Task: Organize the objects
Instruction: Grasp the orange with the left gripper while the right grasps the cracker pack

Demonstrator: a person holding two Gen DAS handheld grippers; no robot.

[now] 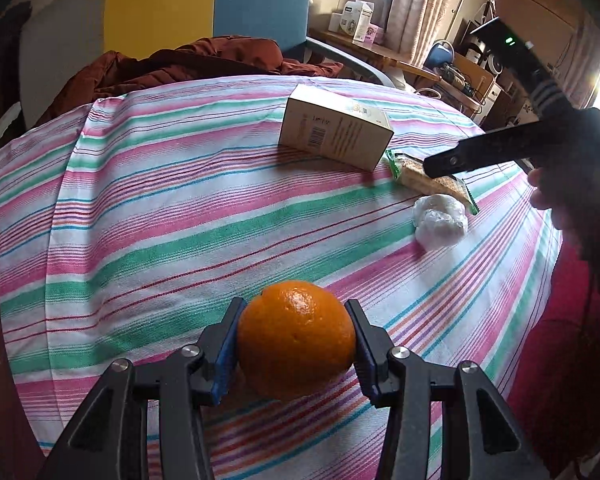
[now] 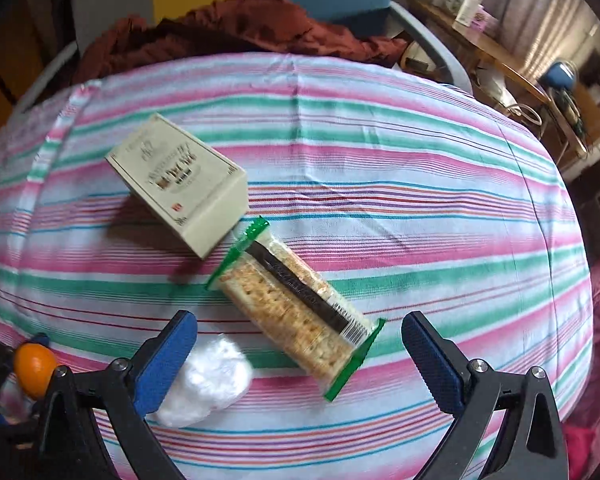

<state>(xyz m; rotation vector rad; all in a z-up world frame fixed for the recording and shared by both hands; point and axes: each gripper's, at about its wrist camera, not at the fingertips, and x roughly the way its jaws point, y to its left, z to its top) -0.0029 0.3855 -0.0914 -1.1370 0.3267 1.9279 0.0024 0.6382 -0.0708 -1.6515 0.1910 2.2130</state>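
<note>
My left gripper [image 1: 296, 334] is shut on an orange [image 1: 296, 338], held just above the striped cloth; the same orange [image 2: 34, 368] shows at the far left edge of the right wrist view. My right gripper [image 2: 300, 344] hangs open over a green-edged cracker packet [image 2: 296, 308], its fingers on either side and not touching it. A crumpled white plastic wad [image 2: 204, 386] lies beside the left finger. A cream box [image 2: 180, 184] lies flat past the packet. In the left wrist view the box [image 1: 336, 132], packet [image 1: 432, 182] and wad [image 1: 440, 220] sit at the right.
A pink, green and white striped cloth [image 1: 160, 220] covers the table. A rust-coloured garment [image 1: 188, 64] lies heaped at the far edge before a yellow and blue chair [image 1: 204, 4]. A cluttered wooden desk [image 1: 384, 50] stands at the back right. A hand [image 1: 544, 192] holds the right gripper.
</note>
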